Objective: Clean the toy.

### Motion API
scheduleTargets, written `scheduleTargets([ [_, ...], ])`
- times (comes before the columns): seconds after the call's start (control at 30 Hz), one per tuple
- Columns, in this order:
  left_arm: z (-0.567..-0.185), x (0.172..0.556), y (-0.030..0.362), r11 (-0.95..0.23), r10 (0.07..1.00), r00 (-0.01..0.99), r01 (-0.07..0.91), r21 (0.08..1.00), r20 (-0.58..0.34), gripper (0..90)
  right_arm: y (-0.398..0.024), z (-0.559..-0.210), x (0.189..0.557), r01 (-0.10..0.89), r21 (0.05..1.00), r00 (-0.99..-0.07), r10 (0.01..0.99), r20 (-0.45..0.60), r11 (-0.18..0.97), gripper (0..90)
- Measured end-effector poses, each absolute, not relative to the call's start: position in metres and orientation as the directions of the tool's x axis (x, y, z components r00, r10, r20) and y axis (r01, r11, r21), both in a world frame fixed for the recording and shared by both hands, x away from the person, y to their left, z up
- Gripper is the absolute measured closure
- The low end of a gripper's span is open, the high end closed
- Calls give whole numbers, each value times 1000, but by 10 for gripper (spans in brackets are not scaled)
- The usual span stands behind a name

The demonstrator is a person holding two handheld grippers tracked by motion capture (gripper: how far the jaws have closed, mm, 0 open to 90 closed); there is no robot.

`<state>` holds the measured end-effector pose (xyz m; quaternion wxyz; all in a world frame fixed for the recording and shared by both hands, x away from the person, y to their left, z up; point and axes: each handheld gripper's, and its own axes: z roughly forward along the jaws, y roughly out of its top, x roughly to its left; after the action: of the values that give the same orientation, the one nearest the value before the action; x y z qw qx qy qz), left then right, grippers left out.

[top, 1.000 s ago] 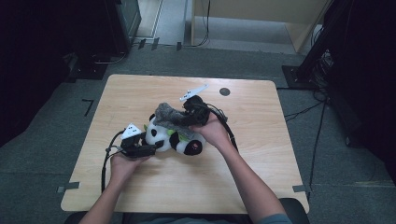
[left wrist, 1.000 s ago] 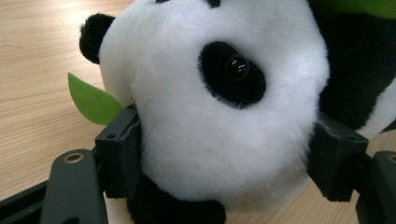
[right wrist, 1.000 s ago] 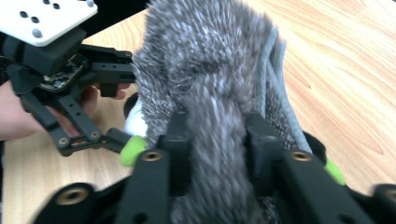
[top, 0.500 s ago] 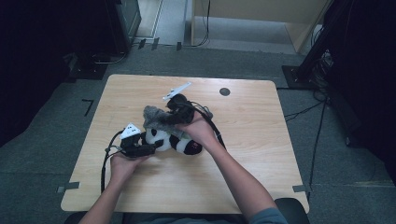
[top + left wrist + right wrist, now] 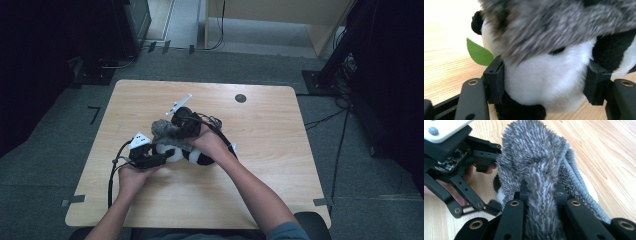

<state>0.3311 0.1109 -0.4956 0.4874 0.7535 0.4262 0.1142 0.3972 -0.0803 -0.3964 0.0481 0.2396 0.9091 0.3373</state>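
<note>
Panda plush [image 5: 192, 155] lies mid-counter [image 5: 280, 165], its white head clamped between the left claw [image 5: 544, 82] pads, whose jaws have just been closing. Grey furry hat [image 5: 536, 167] sits directly over that head, pinched tight in the right claw [image 5: 541, 192] from the far side. Likely next: draw the hat down over the head, toward the left claw.

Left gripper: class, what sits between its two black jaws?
In the left gripper view, the toy panda's white head sits between the left gripper's jaws, under the grey furry hat.
</note>
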Motion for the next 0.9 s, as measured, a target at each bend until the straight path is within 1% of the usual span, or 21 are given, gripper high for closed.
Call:
scheduleTargets([
  [0.1,-496,331,111,-157,755,608,531,833,-246,325,-92,-395,399,420,637,-868,491,73,646,767],
  [0.33,-497,331,112,-160,750,616,523,837,-242,321,-125,-399,410,500,627,-816,567,112,597,771],
  [0.43,-497,331,112,-159,747,618,522,838,-244,321,-133,-400,413,509,638,-808,576,123,578,770],
  [0.57,-497,331,113,-160,745,620,521,838,-244,321,-135,-397,412,494,643,-803,592,78,585,770],
  [0.7,-497,331,113,-162,744,623,520,839,-243,315,-132,-391,410,500,651,-798,596,89,571,773],
  [0.9,-496,331,113,-157,746,620,519,840,-244,309,-111,-370,398,450,687,-836,539,100,570,774],
])
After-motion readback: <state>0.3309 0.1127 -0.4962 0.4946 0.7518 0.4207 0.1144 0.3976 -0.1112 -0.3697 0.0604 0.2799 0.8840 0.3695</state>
